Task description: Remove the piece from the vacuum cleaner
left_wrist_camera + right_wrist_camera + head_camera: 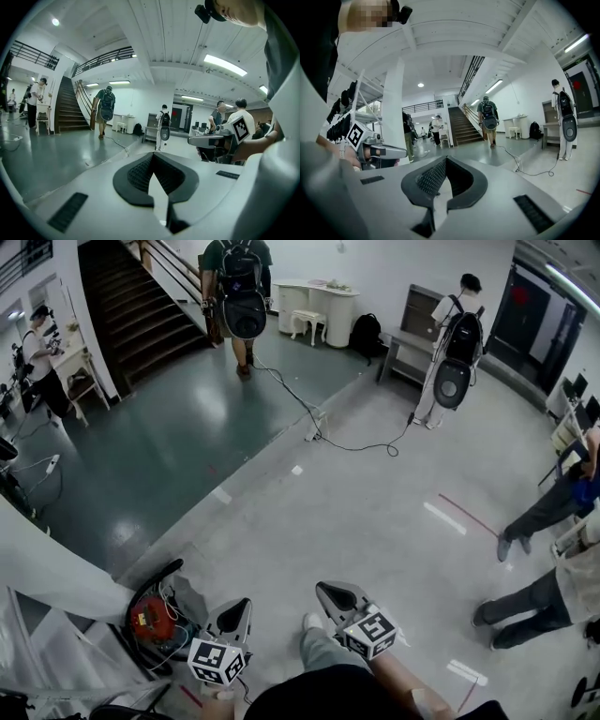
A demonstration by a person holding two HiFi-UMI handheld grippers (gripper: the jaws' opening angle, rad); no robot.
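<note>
Fingers (136, 174) together, left gripper (242, 607) and right gripper (327, 592) level, side by side

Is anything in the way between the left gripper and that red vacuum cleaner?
Nothing visible does. The left gripper, jaws together and empty, hangs just right of the vacuum cleaner, close beside it.

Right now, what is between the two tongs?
The person's own leg and shoe, seen in the head view between the left tongs and the right tongs.
</note>
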